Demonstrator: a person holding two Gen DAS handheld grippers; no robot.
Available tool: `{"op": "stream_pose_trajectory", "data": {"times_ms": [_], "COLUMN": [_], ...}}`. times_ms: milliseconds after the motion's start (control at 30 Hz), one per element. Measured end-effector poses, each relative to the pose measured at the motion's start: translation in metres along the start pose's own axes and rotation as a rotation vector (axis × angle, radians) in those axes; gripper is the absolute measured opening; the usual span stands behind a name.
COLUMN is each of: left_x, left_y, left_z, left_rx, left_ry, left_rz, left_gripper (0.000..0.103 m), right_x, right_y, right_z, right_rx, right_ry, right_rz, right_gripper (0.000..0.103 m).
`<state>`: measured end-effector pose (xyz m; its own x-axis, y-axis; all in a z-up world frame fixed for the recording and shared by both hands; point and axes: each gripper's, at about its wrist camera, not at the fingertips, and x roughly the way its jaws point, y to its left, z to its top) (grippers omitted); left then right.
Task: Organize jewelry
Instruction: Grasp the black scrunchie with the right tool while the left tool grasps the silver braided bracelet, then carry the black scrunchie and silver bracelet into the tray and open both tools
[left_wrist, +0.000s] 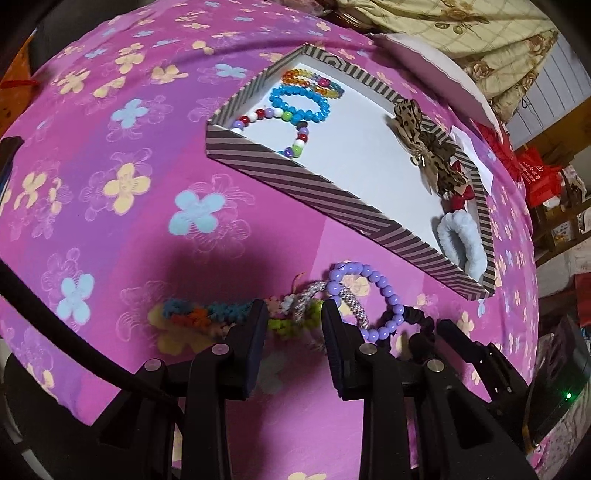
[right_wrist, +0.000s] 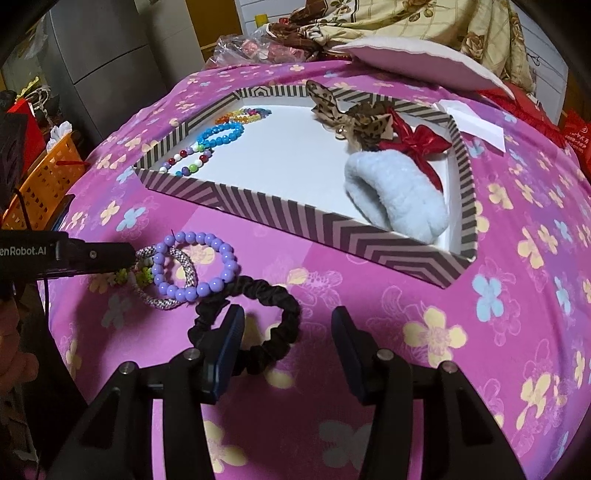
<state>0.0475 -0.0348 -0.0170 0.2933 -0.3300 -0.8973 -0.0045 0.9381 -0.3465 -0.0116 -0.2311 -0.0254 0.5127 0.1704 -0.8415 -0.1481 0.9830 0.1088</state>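
Note:
A striped box (left_wrist: 295, 182) (right_wrist: 280, 212) lies on the pink cloth. Its left end holds a blue bead bracelet (left_wrist: 300, 104) (right_wrist: 221, 133), a multicoloured bead bracelet (left_wrist: 295, 147) and a rainbow one (right_wrist: 243, 114). Its right end holds a leopard bow (left_wrist: 424, 144) (right_wrist: 351, 114), a red bow (right_wrist: 417, 142) and a pale blue fluffy scrunchie (left_wrist: 461, 240) (right_wrist: 399, 192). In front lie a purple bead bracelet (left_wrist: 384, 291) (right_wrist: 192, 266), a woven silver band (right_wrist: 162, 302), a fuzzy colourful scrunchie (left_wrist: 207, 314) and a black scrunchie (right_wrist: 266, 325). My left gripper (left_wrist: 293, 314) is open around the fuzzy pieces. My right gripper (right_wrist: 286, 321) is open over the black scrunchie.
A white lid (right_wrist: 417, 55) and patterned bedding (right_wrist: 424, 22) lie behind the box. An orange basket (right_wrist: 40, 181) and a grey cabinet (right_wrist: 99, 55) stand off the left side. A white card (right_wrist: 476, 125) lies by the box's right end.

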Motion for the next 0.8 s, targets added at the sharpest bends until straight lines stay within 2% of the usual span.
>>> {"op": "stream_pose_trajectory", "data": {"times_ms": [67, 133, 167, 233, 400, 800], "left_x": [0.004, 0.006, 0.007, 0.008, -0.006, -0.070], "left_y": [-0.002, -0.002, -0.002, -0.003, -0.004, -0.001], "left_z": [0.002, 0.004, 0.005, 0.006, 0.006, 0.005], "left_rx": [0.005, 0.003, 0.005, 0.006, 0.024, 0.048], "left_ry": [0.003, -0.002, 0.003, 0.003, -0.029, -0.128], "left_rz": [0.006, 0.002, -0.007, -0.012, -0.018, -0.066], "left_gripper": [0.041, 0.031, 0.027, 0.023, 0.022, 0.021], "right_x": [0.002, 0.003, 0.003, 0.004, -0.007, -0.058], "right_y": [0.002, 0.003, 0.003, 0.002, -0.002, -0.005], "right_z": [0.001, 0.003, 0.003, 0.004, 0.000, 0.008], "right_rx": [-0.015, -0.024, -0.029, -0.039, -0.038, -0.048], "right_ry": [0.001, -0.001, -0.003, -0.004, -0.035, -0.115], "right_rz": [-0.007, -0.010, -0.009, -0.003, 0.011, 0.026], "right_gripper": [0.046, 0.031, 0.027, 0.013, 0.008, 0.008]}}
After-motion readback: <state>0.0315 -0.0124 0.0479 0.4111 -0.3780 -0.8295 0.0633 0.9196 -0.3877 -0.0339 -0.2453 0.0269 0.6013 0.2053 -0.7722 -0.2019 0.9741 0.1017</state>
